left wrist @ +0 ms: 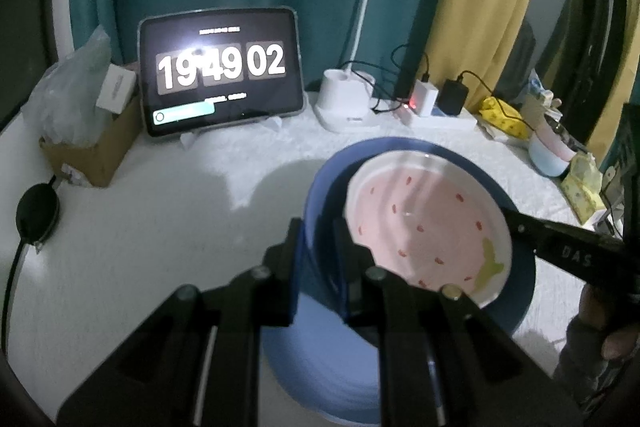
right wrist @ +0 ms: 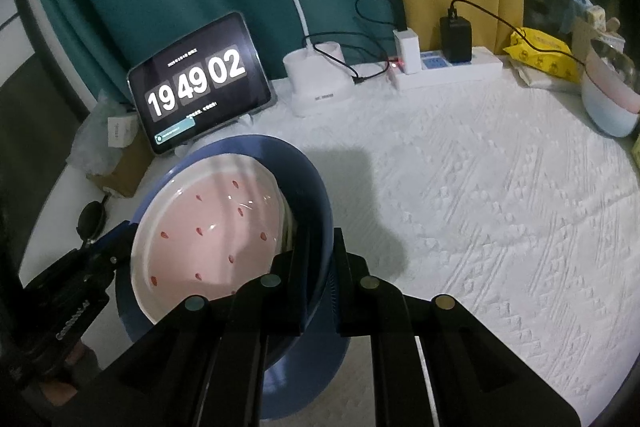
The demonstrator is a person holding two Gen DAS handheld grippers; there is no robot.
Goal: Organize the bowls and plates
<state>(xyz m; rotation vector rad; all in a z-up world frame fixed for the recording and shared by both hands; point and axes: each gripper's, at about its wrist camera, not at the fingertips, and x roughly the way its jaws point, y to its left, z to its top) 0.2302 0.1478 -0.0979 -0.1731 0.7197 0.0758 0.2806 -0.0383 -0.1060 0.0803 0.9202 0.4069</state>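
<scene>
A deep blue bowl (left wrist: 400, 143) (right wrist: 276, 146) sits low over the white textured tabletop (right wrist: 480, 187); whether it touches the surface is unclear. Inside it lies a pink dish with red strawberry marks (left wrist: 424, 223) (right wrist: 208, 219), tilted. My left gripper (left wrist: 318, 231) is shut on the bowl's left rim, one finger inside the wall and one outside. My right gripper (right wrist: 322, 233) is shut on the opposite rim in the same way. Each wrist view also shows the other gripper at the far rim, the right gripper (left wrist: 560, 247) and the left gripper (right wrist: 108, 255).
At the back stand a tablet showing a clock (left wrist: 220, 75) (right wrist: 200, 83), a white desk lamp (left wrist: 344, 99) and a power strip with chargers (right wrist: 444, 67). Stacked pink and pale blue bowls (right wrist: 608, 99) and yellow packets (right wrist: 544, 51) sit at the right. A cardboard box (left wrist: 92, 155) is on the left.
</scene>
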